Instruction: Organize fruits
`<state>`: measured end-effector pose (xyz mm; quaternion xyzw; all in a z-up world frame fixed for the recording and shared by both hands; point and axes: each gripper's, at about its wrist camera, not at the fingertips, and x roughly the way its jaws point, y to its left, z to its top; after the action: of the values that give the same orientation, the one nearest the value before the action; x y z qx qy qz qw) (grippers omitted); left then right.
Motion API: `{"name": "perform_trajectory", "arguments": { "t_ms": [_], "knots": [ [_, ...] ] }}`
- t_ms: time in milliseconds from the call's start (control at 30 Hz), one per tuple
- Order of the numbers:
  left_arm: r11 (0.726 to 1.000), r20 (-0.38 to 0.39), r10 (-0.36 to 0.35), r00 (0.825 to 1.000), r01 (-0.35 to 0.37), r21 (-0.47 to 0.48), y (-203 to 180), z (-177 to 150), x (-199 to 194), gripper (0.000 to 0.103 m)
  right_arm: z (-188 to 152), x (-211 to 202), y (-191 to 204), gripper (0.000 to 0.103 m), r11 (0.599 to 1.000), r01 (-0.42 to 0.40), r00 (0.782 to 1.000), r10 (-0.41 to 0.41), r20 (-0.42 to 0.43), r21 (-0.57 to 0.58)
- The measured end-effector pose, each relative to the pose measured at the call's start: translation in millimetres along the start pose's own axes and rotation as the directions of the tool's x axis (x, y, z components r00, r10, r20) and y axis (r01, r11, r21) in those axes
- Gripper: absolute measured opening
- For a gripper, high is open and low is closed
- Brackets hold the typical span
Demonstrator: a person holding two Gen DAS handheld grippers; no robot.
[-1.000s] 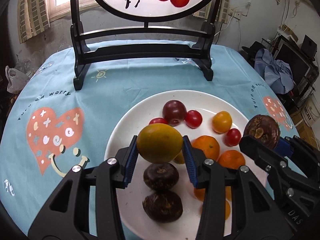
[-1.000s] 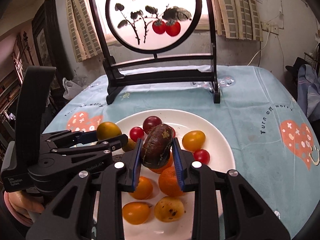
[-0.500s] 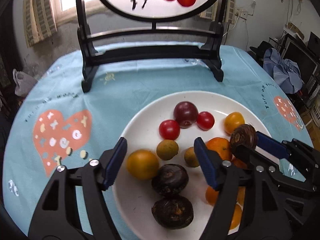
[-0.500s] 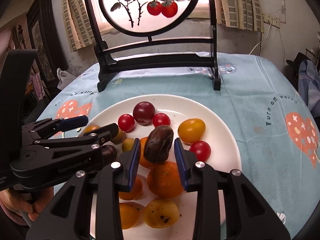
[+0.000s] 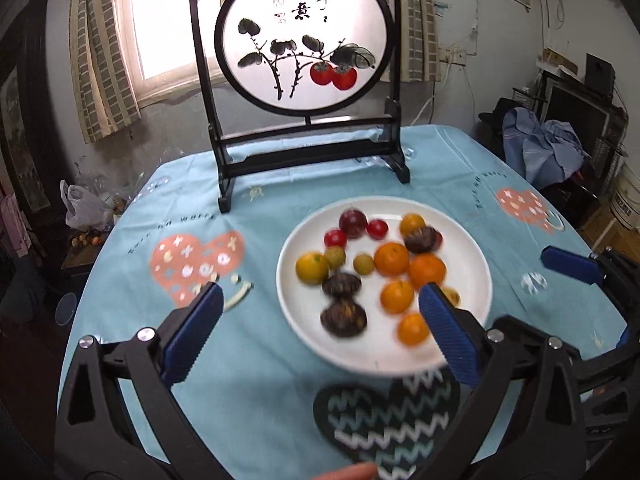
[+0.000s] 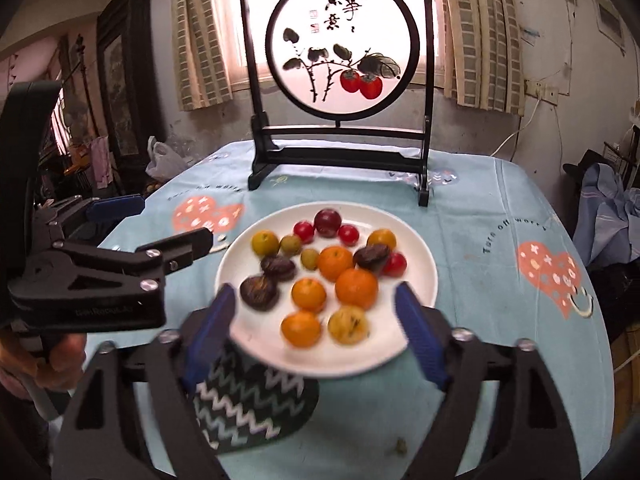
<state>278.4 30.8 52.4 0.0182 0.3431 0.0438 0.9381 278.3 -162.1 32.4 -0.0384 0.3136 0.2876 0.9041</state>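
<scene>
Both tongs are being held empty above the near edge of the white plate (image 5: 476, 280). The left tongs (image 5: 320, 332) are standing wide apart with nothing between the pads; their jaws have just been opening, and the yellow-orange citrus (image 5: 311, 267) is lying on the plate ahead of them, slightly left of their midline. The right tongs (image 6: 320, 332) are likewise spread wide and empty, having just been opening; the dark wrinkled fruit (image 6: 371, 256) is resting ahead of them, slightly to the right, leaning against a red cherry tomato (image 6: 396, 263).

Step in hand, as judged: a release is being completed, with both pieces set down among the rest. All fruit in view is being carried by the plate; none is seen loose on the counter (image 6: 500, 240). The next move is judged to call for choosing another piece, if any is left, or regrouping by kind.

Materials: the plate is glazed, smooth and round, so round fruit may be rolling easily on it. Oranges (image 6: 356, 288) are looking firm and pebbled; the two dark fruits (image 5: 343, 318) ahead of the left tongs are looking rough and squat. The blue pads (image 5: 192, 332) are ribbed. A zigzag-patterned mat (image 6: 248, 408) is lying below the tongs, partly under the plate.
</scene>
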Motion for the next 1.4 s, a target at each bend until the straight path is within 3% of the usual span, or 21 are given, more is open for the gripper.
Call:
{"name": "perform_trajectory", "arguments": {
  "t_ms": [200, 500, 1400],
  "knots": [
    [1.000, -0.047, -0.008, 0.999, 0.008, -0.006, -1, -61, -39, 0.100, -54, -33, 19, 0.100, 0.999, 0.034, 0.999, -0.035, -0.032, -0.020],
    [0.999, -0.083, -0.044, 0.996, 0.044, 0.001, -8, -128, -72, 0.100, -99, -51, 28, 0.102, 0.997, 0.074, 0.993, -0.075, -0.093, -0.014],
    [0.999, -0.074, -0.035, 0.997, 0.034, -0.006, -11, -137, -83, 0.100, -110, -72, 29, 0.102, 0.997, 0.075, 0.994, -0.074, -0.075, 0.006]
  ]
}}
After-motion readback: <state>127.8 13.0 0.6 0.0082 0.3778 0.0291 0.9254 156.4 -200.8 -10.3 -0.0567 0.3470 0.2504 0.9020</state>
